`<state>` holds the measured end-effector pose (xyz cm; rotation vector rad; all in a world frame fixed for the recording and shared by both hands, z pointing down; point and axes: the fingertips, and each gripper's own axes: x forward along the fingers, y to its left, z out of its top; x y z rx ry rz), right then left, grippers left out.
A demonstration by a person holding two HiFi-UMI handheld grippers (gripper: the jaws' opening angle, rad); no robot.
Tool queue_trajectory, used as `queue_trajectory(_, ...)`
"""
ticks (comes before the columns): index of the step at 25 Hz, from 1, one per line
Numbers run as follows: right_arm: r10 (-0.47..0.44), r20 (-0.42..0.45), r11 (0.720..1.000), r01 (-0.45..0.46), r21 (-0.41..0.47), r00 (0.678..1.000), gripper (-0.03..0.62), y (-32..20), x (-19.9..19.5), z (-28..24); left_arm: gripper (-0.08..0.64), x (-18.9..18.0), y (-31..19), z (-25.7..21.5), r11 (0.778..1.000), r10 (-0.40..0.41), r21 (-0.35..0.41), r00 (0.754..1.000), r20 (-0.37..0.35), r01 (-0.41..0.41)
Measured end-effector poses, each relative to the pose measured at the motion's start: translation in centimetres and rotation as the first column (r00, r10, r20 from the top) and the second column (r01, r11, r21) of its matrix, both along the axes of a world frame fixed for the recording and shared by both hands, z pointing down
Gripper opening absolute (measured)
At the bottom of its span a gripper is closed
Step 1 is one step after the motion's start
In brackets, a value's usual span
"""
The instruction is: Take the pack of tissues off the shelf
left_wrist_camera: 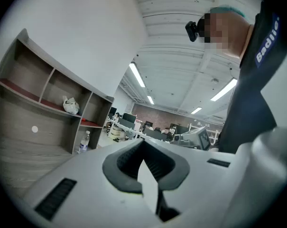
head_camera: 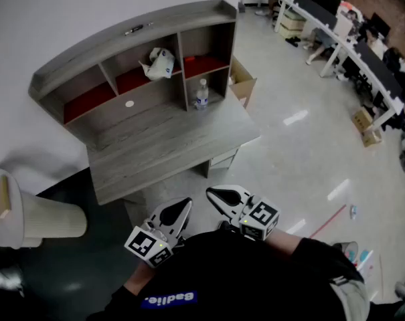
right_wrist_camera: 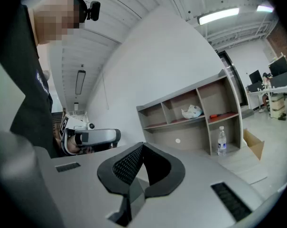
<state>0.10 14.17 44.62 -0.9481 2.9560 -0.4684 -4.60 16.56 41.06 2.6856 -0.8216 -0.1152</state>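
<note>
The pack of tissues (head_camera: 159, 63), white and crumpled, lies in the middle upper compartment of the grey shelf unit (head_camera: 75, 62) on the desk (head_camera: 162, 146). It also shows far off as the tissues (left_wrist_camera: 70, 105) in the left gripper view and the tissues (right_wrist_camera: 191, 111) in the right gripper view. Both grippers are held close to the person's body, well short of the desk's front edge. My left gripper (head_camera: 183, 206) is shut with nothing in it, jaws meeting at the left gripper (left_wrist_camera: 144, 144). My right gripper (head_camera: 212, 194) is shut and empty too, seen as the right gripper (right_wrist_camera: 142, 148).
A water bottle (head_camera: 201, 94) stands in the lower right compartment. A red item (head_camera: 201, 60) lies on the right shelf, a white disc (head_camera: 129, 103) on the desk top. A cardboard box (head_camera: 242, 82) sits right of the desk, a beige cylinder (head_camera: 35, 212) at left.
</note>
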Motion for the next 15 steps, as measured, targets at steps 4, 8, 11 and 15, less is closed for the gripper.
queue_trajectory(4,0.002,-0.003,1.0,-0.002,-0.008,1.0,0.029,-0.2,0.11,0.1,0.002,0.33,-0.26,-0.41,1.0,-0.004,-0.015,1.0,-0.015,0.004)
queue_trajectory(8,0.003,-0.001,1.0,-0.003,-0.005,1.0,0.029,-0.22,0.24,0.22,0.002,0.45,-0.32,-0.28,1.0,-0.002,-0.017,1.0,-0.014,0.002)
queue_trajectory(11,0.007,-0.001,1.0,-0.007,-0.008,1.0,0.029,-0.23,0.41,0.3,0.002,0.57,-0.36,-0.21,1.0,0.0,-0.018,1.0,-0.012,-0.001)
queue_trajectory(15,0.008,0.002,1.0,-0.008,-0.01,1.0,0.029,-0.28,0.6,0.36,0.002,0.76,-0.46,-0.24,1.0,0.0,-0.017,1.0,-0.01,0.0)
